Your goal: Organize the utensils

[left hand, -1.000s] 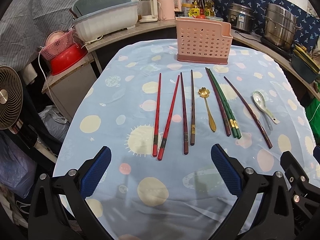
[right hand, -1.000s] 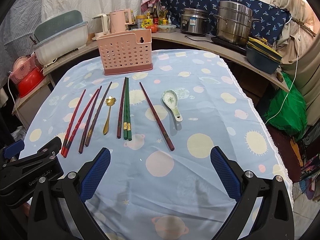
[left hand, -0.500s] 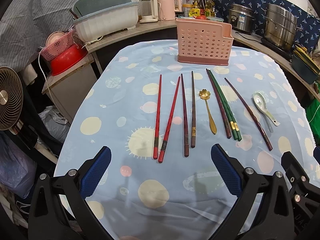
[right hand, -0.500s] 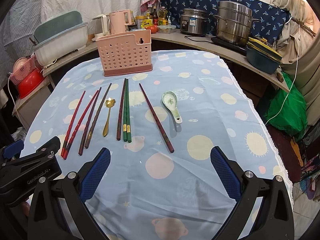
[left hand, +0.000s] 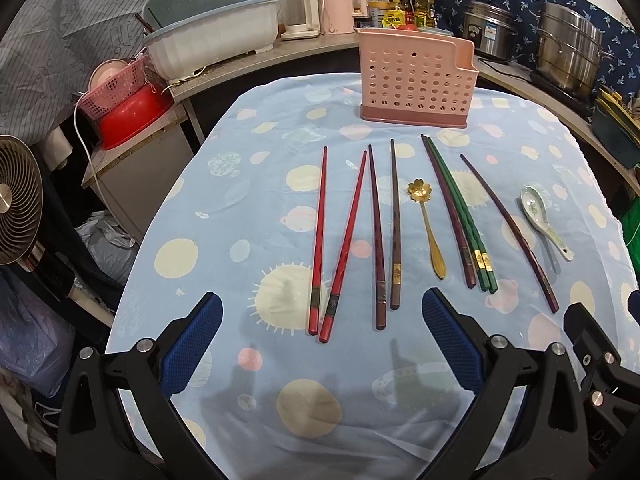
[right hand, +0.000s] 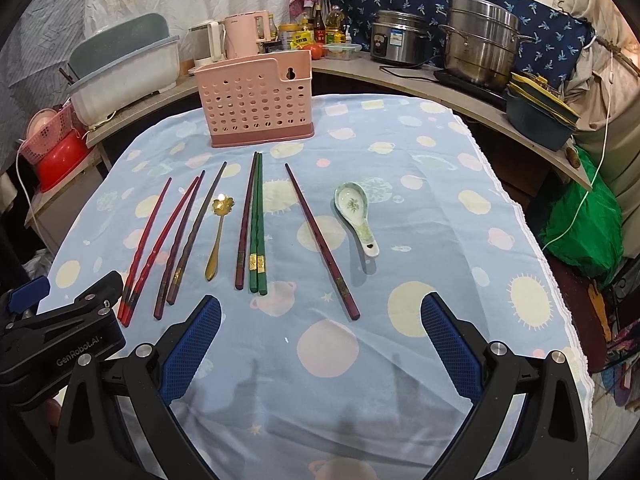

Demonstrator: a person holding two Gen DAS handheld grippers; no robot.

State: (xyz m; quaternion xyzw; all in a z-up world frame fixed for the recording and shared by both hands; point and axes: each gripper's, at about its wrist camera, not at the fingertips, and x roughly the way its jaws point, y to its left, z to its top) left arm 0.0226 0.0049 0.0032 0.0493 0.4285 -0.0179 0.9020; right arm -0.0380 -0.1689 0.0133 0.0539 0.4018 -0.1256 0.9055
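Note:
A pink perforated utensil holder (left hand: 416, 78) (right hand: 258, 100) stands at the far side of the blue patterned tablecloth. In front of it, in a row, lie red chopsticks (left hand: 334, 240) (right hand: 154, 240), dark brown chopsticks (left hand: 386, 228) (right hand: 186, 236), a gold flower spoon (left hand: 428, 228) (right hand: 218, 232), green chopsticks (left hand: 464, 216) (right hand: 256, 220), a lone dark chopstick (left hand: 508, 228) (right hand: 320, 236) and a white ceramic spoon (left hand: 542, 218) (right hand: 356, 210). My left gripper (left hand: 322, 340) is open just short of the red and brown chopstick ends. My right gripper (right hand: 320, 340) is open near the lone chopstick's end.
A curved counter behind the table carries a dish-drying bin (left hand: 212, 46), kettles (right hand: 246, 34), bottles, a rice cooker (right hand: 398, 36) and steel pots (right hand: 482, 38). A fan (left hand: 18, 208) and a red basin (left hand: 128, 116) are left of the table. A green bag (right hand: 580, 220) lies to the right.
Both grippers have drifted slightly; the utensils sit a little lower in the views. Nothing on the table has moved.

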